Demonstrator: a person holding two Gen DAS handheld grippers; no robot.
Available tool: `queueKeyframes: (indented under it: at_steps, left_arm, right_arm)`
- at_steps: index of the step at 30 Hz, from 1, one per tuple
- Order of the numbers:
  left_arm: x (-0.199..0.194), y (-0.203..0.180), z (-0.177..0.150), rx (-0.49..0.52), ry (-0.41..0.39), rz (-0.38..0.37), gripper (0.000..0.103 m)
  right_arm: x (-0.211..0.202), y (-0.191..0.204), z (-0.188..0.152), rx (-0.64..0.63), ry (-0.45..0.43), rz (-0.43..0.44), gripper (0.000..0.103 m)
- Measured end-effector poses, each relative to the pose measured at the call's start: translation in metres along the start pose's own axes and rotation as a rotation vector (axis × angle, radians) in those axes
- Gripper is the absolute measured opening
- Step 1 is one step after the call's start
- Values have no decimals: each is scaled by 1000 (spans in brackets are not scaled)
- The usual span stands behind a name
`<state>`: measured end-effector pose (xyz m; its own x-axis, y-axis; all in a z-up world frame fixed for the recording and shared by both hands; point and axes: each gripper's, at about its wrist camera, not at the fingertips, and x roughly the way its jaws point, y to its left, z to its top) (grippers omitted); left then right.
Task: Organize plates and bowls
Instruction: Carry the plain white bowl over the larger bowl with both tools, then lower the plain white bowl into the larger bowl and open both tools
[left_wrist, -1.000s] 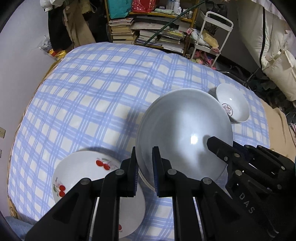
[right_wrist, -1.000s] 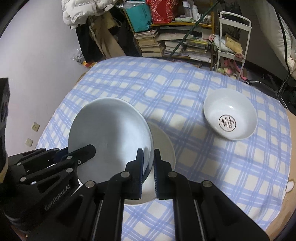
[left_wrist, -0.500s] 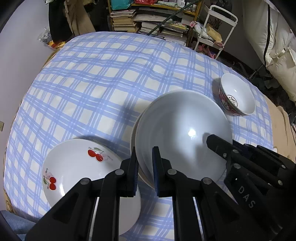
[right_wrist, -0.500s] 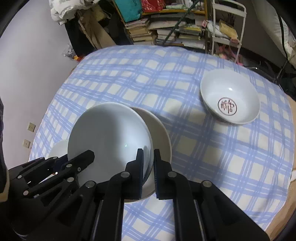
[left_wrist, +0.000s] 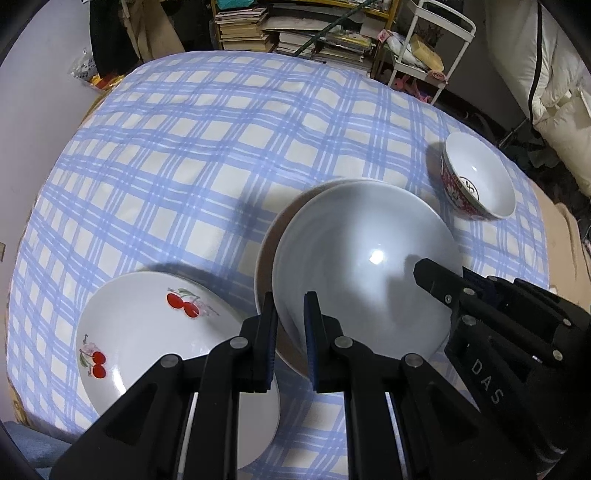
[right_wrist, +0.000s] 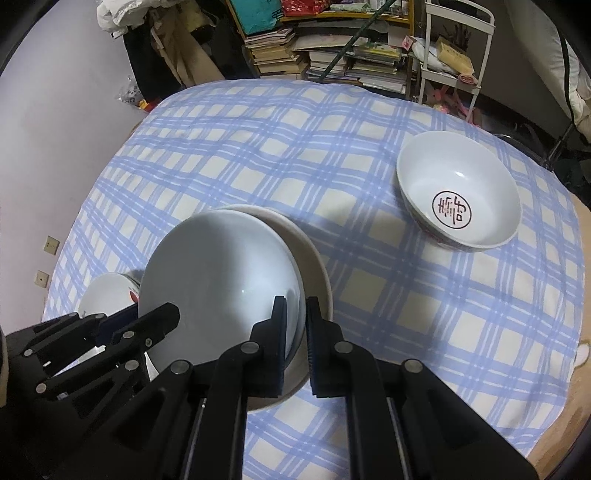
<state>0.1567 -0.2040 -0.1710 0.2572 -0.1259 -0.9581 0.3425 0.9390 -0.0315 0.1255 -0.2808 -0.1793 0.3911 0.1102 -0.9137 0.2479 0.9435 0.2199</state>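
Note:
Both grippers hold one plain white bowl (left_wrist: 354, 266) by opposite rims. My left gripper (left_wrist: 290, 325) is shut on its near-left rim; my right gripper (right_wrist: 295, 325) is shut on its right rim. The bowl (right_wrist: 218, 273) hangs above a cream plate (right_wrist: 314, 266), whose edge shows beside it in the left wrist view (left_wrist: 264, 254). A white plate with red cherries (left_wrist: 155, 332) lies left of it. A white bowl with a red outside and a red emblem (right_wrist: 458, 199) stands at the right; it also shows in the left wrist view (left_wrist: 480, 173).
The table has a blue-and-cream checked cloth (left_wrist: 207, 140). Behind it are stacked books on a shelf (right_wrist: 332, 48) and a white wire cart (right_wrist: 450, 44). A white wall (right_wrist: 44, 129) runs along the left. The table edge (right_wrist: 576, 354) is close on the right.
Both grippers have carried the white bowl lower over the cream plate, and the cherry plate now shows more fully. The emblem bowl has not moved.

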Motion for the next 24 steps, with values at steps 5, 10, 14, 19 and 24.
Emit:
queueKeyframes:
  at_steps: [5, 10, 14, 19, 24]
  left_arm:
    - [-1, 1, -2, -10, 4, -11, 13]
    - [-6, 3, -4, -26, 3, -21, 13]
    - [-12, -1, -5, -2, -19, -5, 14]
    - [-17, -1, -5, -4, -26, 13, 14]
    - [-23, 5, -4, -25, -45, 28, 15]
  right_arm:
    - [-1, -3, -2, 2, 2, -2, 11]
    - [-1, -1, -1, -16, -1, -12, 11]
    - [-1, 1, 0, -22, -5, -6, 11]
    - [-1, -1, 1, -10, -4, 2, 11]
    - [-15, -6, 4, 2, -36, 11, 12]
